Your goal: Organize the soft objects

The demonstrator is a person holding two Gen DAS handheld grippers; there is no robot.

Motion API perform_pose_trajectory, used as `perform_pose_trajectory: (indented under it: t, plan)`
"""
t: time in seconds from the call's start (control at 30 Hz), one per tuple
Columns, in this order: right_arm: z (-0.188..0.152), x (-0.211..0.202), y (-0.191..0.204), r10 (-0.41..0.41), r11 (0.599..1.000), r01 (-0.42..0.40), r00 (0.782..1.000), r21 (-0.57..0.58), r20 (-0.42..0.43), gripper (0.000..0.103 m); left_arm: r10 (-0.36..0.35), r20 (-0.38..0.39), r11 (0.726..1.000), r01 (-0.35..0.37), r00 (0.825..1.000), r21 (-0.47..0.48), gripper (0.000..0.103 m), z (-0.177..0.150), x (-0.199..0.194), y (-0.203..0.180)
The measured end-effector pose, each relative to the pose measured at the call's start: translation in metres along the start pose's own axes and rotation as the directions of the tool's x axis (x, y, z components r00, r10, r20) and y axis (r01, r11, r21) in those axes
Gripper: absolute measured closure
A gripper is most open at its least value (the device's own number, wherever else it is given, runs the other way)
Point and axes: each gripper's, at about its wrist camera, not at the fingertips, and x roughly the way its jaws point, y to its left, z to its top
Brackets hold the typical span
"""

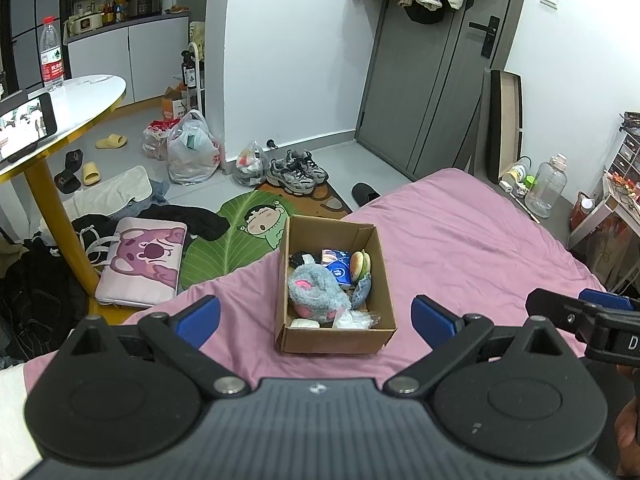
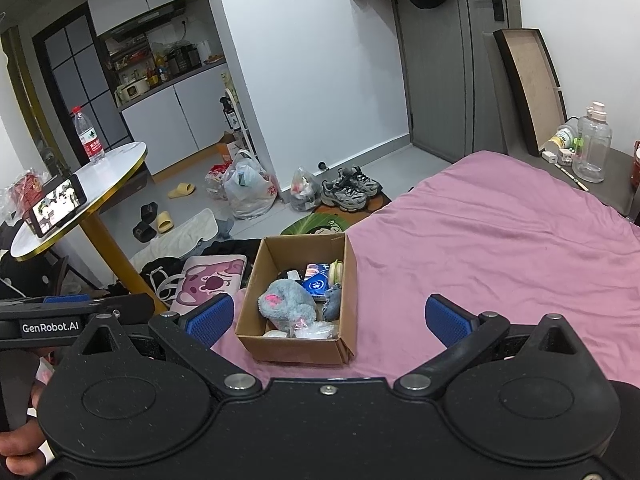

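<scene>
Sitting on pink bedsheet [image 1: 460,240] near bed's corner: open brown cardboard box [image 1: 384,280], packed with grey fluffy plush toy with pink patches [image 1: 316,288], blue packet [image 1: 338,266], small burger-shaped soft toy [image 1: 360,264], clear plastic bags. We hold left gripper [image 1: 316,320] and right gripper [image 2: 330,316] spread wide, empty, just short of box. Open sheet to right; bed edge left, round white table [image 2: 116,172] and cluttered floor beyond.
</scene>
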Motion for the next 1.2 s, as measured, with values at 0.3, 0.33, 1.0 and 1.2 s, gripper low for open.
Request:
perform_pose_trajectory:
  t: [0.3,0.33,1.0,1.2]
  plan:
    - [0.0014,-0.0006,-0.0024,0.001,1.0,-0.001,1.0,0.0,-0.008,0.0,0.0,-0.001,1.0,0.0,1.0,0.002,0.002,0.0003,-0.0008,-0.0001]
    - [0.0024,0.0004,-0.0021,-0.002,1.0,0.002,1.0,-0.001,-0.011,0.0,-0.001,0.0,1.0,0.001,1.0,0.002,0.002,-0.0001,-0.0005,-0.0003]
    - [0.003,0.0017,-0.0001,-0.004,1.0,0.004,1.0,-0.003,-0.015,0.0,0.003,-0.003,1.0,-0.003,1.0,0.003,0.002,-0.0021,-0.0007,-0.0014]
    - [0.0016,0.0025,0.0009,-0.004,1.0,0.004,1.0,-0.002,-0.018,0.0,0.003,-0.002,1.0,-0.003,1.0,0.003,0.002,-0.002,-0.0005,-0.0027]
